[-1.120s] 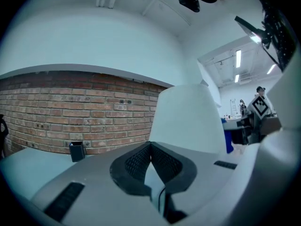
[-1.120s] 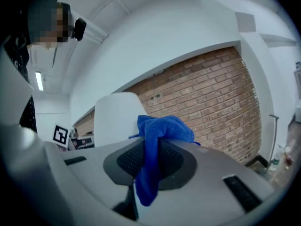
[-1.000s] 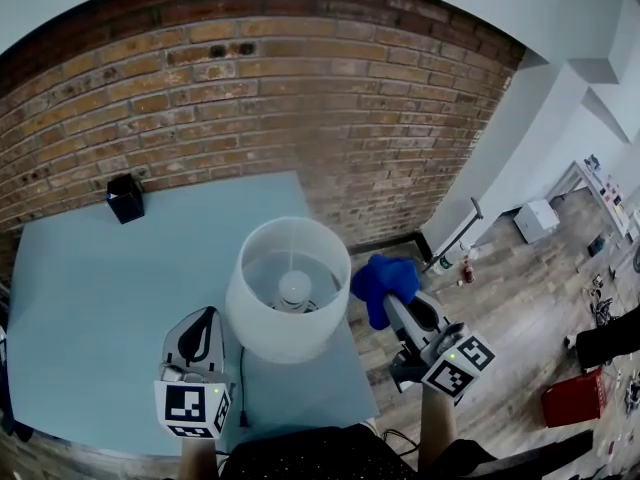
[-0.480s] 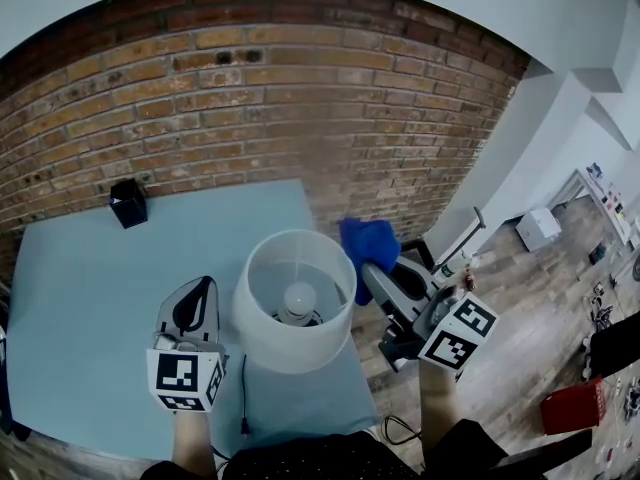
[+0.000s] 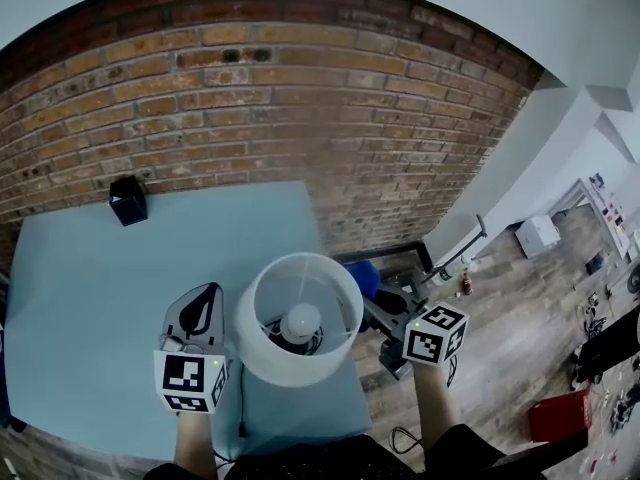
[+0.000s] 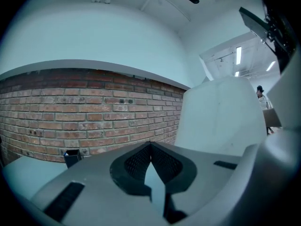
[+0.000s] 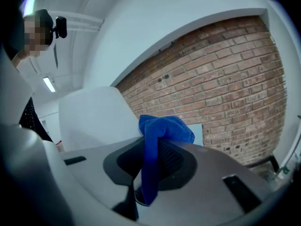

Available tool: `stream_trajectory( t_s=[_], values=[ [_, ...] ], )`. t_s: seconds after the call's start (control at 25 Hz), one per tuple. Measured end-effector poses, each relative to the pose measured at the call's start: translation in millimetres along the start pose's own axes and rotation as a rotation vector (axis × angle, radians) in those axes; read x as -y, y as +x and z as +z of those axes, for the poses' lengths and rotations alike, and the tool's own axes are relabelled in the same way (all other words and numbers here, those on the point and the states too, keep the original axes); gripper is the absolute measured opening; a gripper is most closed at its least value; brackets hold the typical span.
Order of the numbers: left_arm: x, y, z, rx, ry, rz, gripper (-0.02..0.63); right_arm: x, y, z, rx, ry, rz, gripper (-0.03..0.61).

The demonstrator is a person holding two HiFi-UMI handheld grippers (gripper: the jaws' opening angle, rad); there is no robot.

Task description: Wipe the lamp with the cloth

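The right gripper [image 7: 151, 144] is clamping the blue cloth [image 7: 165, 128] just right of the white lamp [image 5: 292, 364]. At lower left, the left gripper [image 5: 206, 298] is staying clenched on nothing.

Soft, cool, even indoor light filled every view; shadows were faint. Fisheye distortion bowed the brick wall [image 5: 250, 98] and darkened the corners. Ceiling strip lights [image 6: 238, 55] glared. The white lamp [image 5: 290, 368] looked evenly lit; nearest surfaces blurred.

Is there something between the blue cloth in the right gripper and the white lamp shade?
Nothing visible does. The right gripper is shut on the blue cloth, which sits just beside the right wall of the lamp shade, with no object between them. Whether they touch cannot be told.
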State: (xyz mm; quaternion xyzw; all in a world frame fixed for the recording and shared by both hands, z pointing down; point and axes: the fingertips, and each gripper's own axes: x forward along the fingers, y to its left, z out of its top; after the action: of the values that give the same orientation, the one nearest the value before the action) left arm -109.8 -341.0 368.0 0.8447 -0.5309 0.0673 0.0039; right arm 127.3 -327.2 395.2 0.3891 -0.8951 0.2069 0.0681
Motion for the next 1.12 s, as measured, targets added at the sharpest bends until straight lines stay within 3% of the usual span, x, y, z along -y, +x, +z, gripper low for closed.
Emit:
stream_trajectory(
  t_s=[0.08, 0.16, 0.36, 0.52, 0.6, 0.72, 1.12],
  values=[
    [-2, 2, 5, -0.005, -0.010, 0.004, 0.009, 9, 3, -3, -0.049, 0.020, -0.015, 0.061],
    [-2, 4, 15, 0.000, -0.017, -0.001, 0.009, 8, -1, 17, -0.031, 0.036, 0.021, 0.061],
    [-5, 11, 36, 0.017, -0.016, -0.013, 0.009, -34, -6, 117, 0.150, 0.053, 0.299, 0.061],
    [2, 18, 45, 0.021, -0.001, -0.038, 0.009, -71, -13, 164, 0.176, 0.045, 0.546, 0.061],
    [1, 21, 44, 0.013, 0.021, -0.040, 0.009, -80, -8, 166, 0.131, 0.012, 0.611, 0.061],
    [-6, 24, 38, -0.010, 0.036, -0.032, 0.008, -77, 12, 148, 0.013, -0.021, 0.629, 0.061],
    [-22, 41, 21, -0.032, 0.047, -0.020, 0.009, -48, 67, 95, -0.177, 0.045, 0.659, 0.061]
  ],
)
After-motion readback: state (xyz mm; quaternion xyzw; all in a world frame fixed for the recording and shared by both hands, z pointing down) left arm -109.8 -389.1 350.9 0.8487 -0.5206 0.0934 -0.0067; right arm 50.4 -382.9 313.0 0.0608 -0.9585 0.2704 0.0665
